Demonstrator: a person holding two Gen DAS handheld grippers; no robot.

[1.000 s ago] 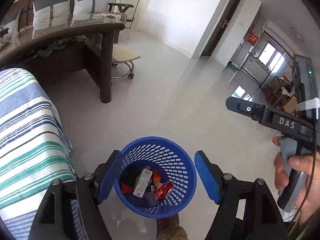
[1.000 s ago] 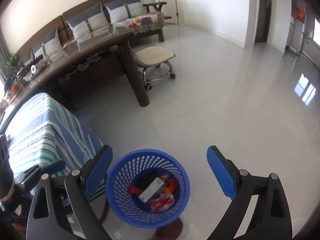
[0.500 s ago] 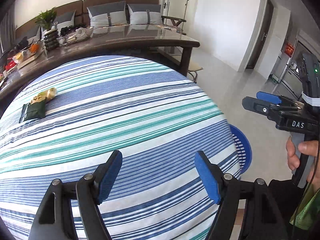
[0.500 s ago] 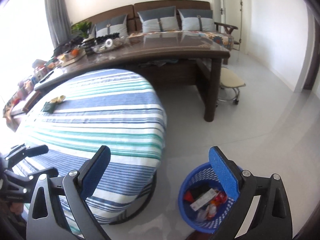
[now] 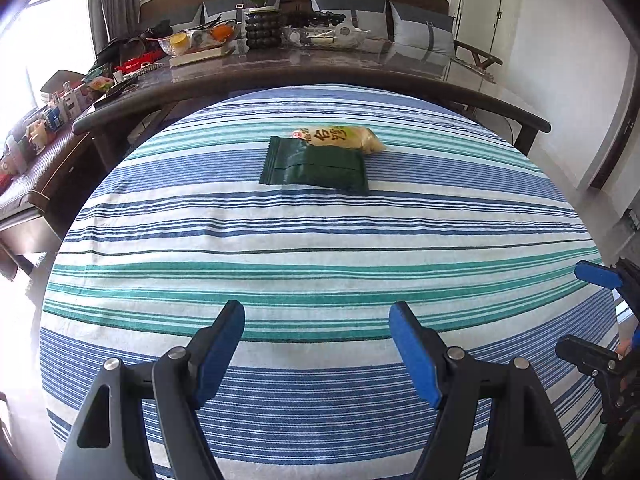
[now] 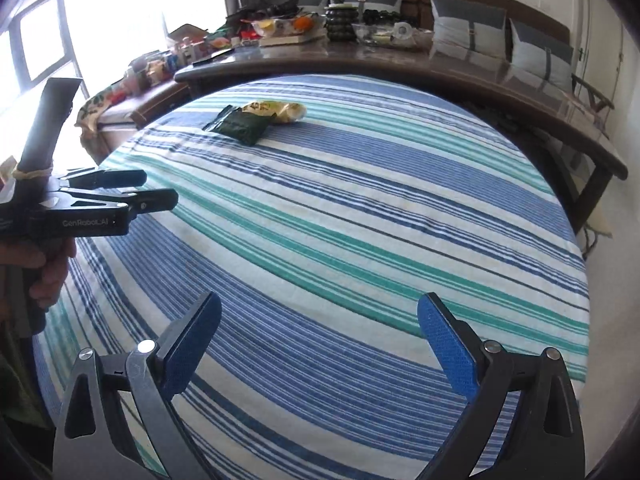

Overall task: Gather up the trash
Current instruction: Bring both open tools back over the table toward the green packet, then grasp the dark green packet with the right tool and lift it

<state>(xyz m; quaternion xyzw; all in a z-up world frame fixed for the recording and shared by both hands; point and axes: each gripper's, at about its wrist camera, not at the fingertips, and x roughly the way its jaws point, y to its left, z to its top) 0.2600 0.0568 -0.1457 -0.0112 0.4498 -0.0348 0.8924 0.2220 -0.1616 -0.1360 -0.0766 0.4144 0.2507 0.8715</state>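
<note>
Both claws, your left claw (image 5: 316, 340) and right claw (image 6: 318, 336), gaped wide and empty, having swung from the bin back over the striped tabletop (image 5: 320, 240). Two wrappers remained: the green packet (image 5: 316, 166) and the yellow packet (image 5: 340, 138) touching behind it, near the far edge, long axes running along that edge.

Left gripper (image 5: 316, 322) and right gripper (image 6: 318, 312) — black angular frames, blue textured pads, silver pivot screws. White "GenRobot.AI" lettering on the left one's side — olive-green sleeve beneath.
</note>
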